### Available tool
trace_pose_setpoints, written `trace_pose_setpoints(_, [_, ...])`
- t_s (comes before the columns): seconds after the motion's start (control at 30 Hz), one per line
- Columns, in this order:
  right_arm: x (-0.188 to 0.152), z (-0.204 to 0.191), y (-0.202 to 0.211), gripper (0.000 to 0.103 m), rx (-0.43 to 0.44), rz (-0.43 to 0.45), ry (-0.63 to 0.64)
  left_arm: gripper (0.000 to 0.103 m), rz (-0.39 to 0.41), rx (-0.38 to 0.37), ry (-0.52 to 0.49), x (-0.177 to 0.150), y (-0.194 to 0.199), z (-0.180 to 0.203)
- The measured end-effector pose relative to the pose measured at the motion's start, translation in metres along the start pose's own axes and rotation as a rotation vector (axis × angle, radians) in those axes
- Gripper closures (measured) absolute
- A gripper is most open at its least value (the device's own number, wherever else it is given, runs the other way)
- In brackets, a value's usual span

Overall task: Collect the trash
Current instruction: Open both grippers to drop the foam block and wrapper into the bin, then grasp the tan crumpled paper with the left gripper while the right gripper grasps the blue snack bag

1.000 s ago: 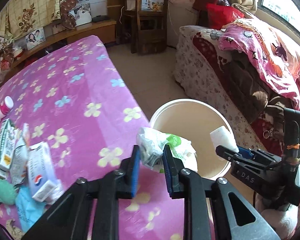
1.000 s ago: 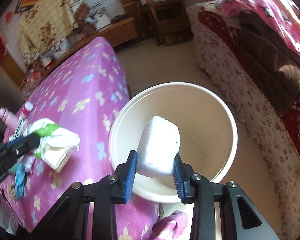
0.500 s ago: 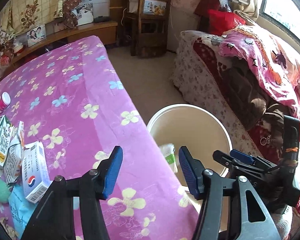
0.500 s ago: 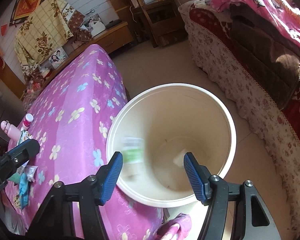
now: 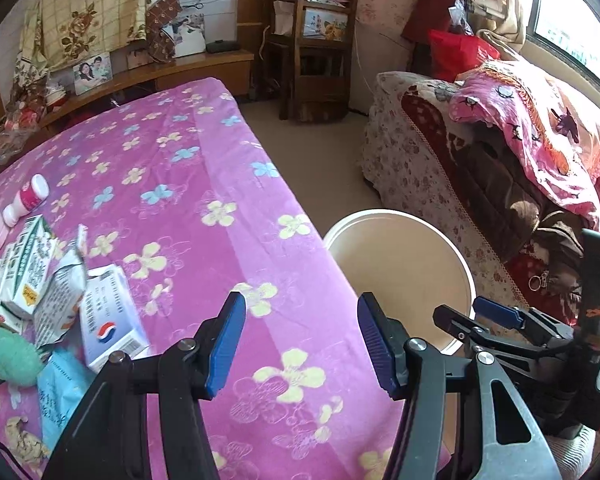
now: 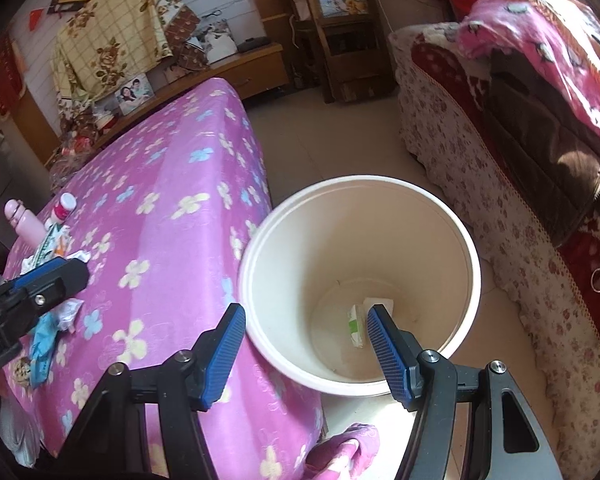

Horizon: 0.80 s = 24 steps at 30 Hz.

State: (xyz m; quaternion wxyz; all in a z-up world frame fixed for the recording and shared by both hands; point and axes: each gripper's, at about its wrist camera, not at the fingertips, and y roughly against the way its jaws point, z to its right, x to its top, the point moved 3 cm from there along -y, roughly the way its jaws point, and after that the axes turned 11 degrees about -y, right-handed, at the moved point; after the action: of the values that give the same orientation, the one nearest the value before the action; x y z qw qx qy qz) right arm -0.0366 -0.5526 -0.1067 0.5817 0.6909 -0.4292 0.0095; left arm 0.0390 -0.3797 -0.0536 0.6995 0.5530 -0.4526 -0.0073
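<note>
A white bucket point(image 6: 472, 264) stands on the floor beside the table; a green-white wrapper point(image 6: 355, 322) and a white block point(image 6: 378, 303) lie at its bottom. The bucket also shows in the left wrist view point(image 5: 466, 276). My right gripper point(image 6: 305, 344) is open and empty above the bucket's near rim. My left gripper point(image 5: 300, 340) is open and empty over the table's pink flowered cloth point(image 5: 204, 184). Several cartons and wrappers point(image 5: 100, 316) lie on the table's left.
A pink bottle point(image 6: 24, 224) and a small pink-white bottle point(image 5: 30, 196) stand at the table's left end. A sofa with blankets point(image 5: 520, 152) is on the right. A wooden chair point(image 5: 316, 44) stands at the back.
Both grippers opened and dropped their loads: the green-white wrapper and the white block fell into the bucket. The left gripper moved back over the table.
</note>
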Motion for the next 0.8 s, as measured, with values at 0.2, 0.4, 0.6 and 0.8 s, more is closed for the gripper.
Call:
trace_pose_setpoints(0.2, [-0.006, -0.023, 0.017, 0.036, 0.024, 0.022, 0.029, 0.044, 0.025, 0.037, 0.006, -0.01, 0.018, -0.011])
trace_pose_setpoints(0.4, [-0.014, -0.05, 0.028, 0.036, 0.051, 0.024, 0.056, 0.044, 0.055, 0.079, 0.026, -0.026, 0.04, -0.029])
trace_pose_setpoints(0.6, [-0.023, -0.085, 0.039, 0.036, 0.082, 0.035, 0.091, 0.044, 0.065, 0.105, 0.067, -0.044, 0.06, -0.053])
trace_pose_setpoints(0.8, [-0.037, -0.123, 0.046, 0.036, 0.127, 0.026, 0.121, 0.044, 0.076, 0.133, 0.103, -0.064, 0.08, -0.076])
